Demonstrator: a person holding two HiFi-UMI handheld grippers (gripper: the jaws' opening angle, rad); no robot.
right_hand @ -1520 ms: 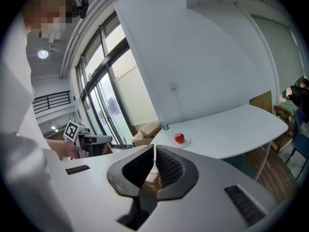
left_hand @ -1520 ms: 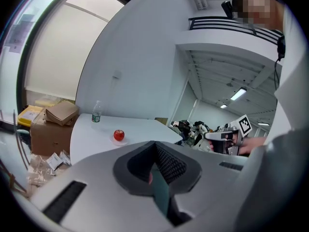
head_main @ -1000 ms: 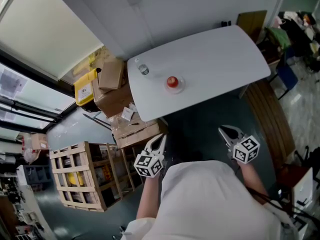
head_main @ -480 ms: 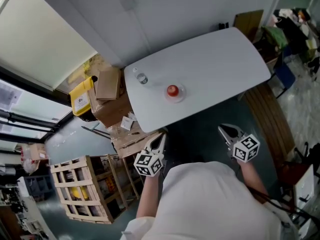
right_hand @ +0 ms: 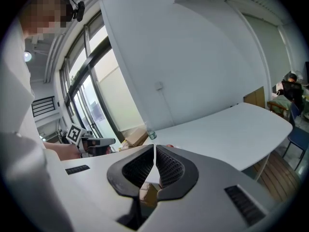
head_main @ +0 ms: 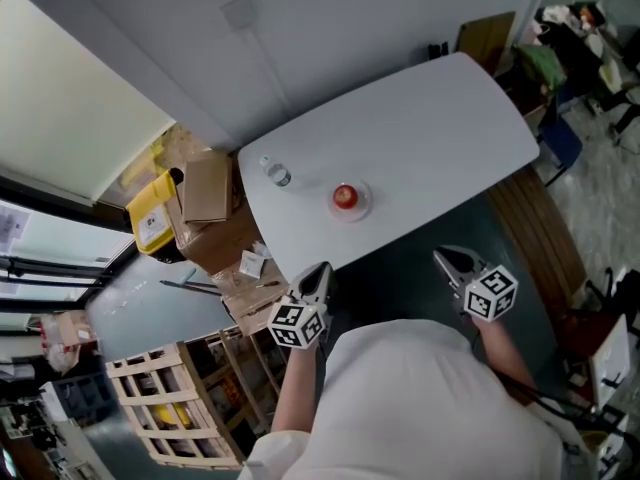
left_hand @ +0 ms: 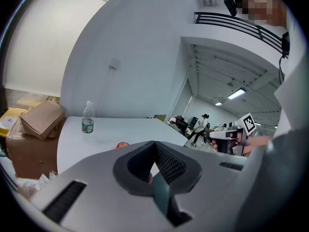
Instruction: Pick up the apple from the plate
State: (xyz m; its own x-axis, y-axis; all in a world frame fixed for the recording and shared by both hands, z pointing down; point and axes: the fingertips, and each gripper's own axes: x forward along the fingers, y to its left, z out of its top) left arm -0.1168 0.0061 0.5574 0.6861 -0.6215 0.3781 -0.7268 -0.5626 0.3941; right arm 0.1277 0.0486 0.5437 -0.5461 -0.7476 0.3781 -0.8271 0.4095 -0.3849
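A red apple [head_main: 344, 195] sits on a small clear plate [head_main: 357, 206] near the front edge of a white table [head_main: 440, 128]. Both grippers are held in front of the person's body, short of the table and well back from the apple. My left gripper [head_main: 317, 274] has its jaws together with nothing between them, and so does my right gripper [head_main: 447, 260]. In the left gripper view the apple [left_hand: 122, 144] peeks just over the shut left gripper [left_hand: 154, 144]. In the right gripper view the shut right gripper [right_hand: 154, 148] hides most of the plate.
A water bottle [head_main: 277, 173] stands on the table left of the plate. Cardboard boxes [head_main: 208, 188], a yellow bin [head_main: 152, 223] and a wooden crate [head_main: 165, 408] crowd the floor at the table's left end. A wooden bench [head_main: 540, 238] lies to the right.
The table, apple and bottle have slid lower and nearer in the head view as the person walks toward them. Both grippers stay shut and in the same pose.
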